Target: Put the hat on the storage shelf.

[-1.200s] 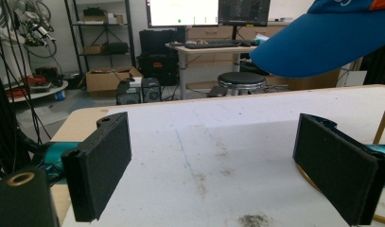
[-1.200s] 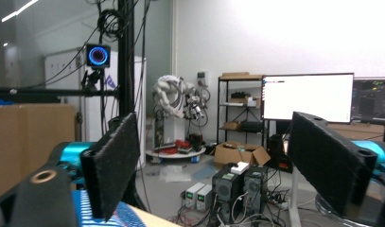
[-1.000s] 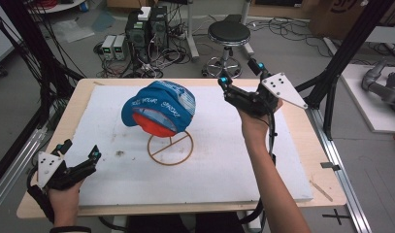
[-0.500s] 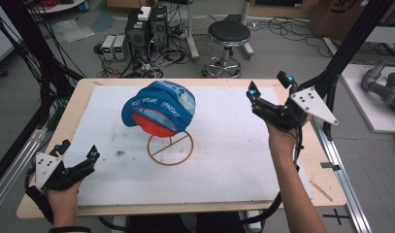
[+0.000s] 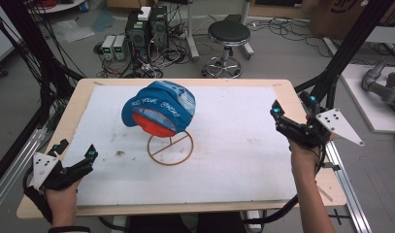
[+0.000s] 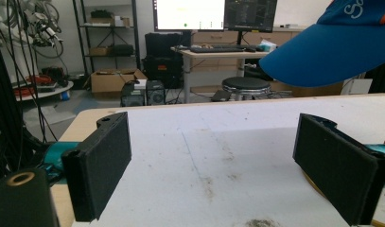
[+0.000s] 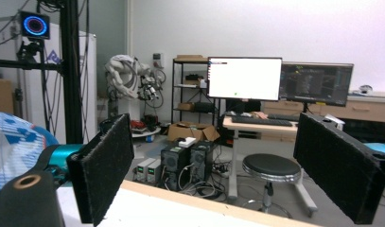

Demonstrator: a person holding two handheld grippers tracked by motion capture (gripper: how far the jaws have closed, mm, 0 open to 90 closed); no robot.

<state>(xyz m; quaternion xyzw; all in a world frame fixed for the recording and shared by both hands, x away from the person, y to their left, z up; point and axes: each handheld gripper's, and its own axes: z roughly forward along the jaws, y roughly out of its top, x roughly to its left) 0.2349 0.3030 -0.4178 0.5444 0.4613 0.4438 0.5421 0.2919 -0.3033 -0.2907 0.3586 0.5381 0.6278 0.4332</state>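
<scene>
A blue cap (image 5: 158, 109) with an orange underside rests on a wooden ring stand (image 5: 170, 148) at the middle of the table. My left gripper (image 5: 77, 148) hovers at the near left corner, open and empty. In the left gripper view, the cap's brim (image 6: 332, 47) hangs at the upper right beyond the spread jaws of the left gripper (image 6: 214, 161). My right gripper (image 5: 289, 103) is held at the table's right edge, well apart from the cap, open and empty. The right gripper view has the right gripper (image 7: 218, 165) pointing past the far edge, with the cap (image 7: 15, 146) at the left.
A white board (image 5: 234, 165) covers the wooden table top. Black frame posts (image 5: 340, 53) rise at both sides, and an aluminium rail (image 5: 348, 194) runs along the right. A stool (image 5: 229, 34) and computer boxes (image 5: 146, 24) stand on the floor beyond the far edge.
My right gripper has moved away from the cap, rightward and nearer to me, out to the table's right edge. The left gripper and the cap have stayed put.
</scene>
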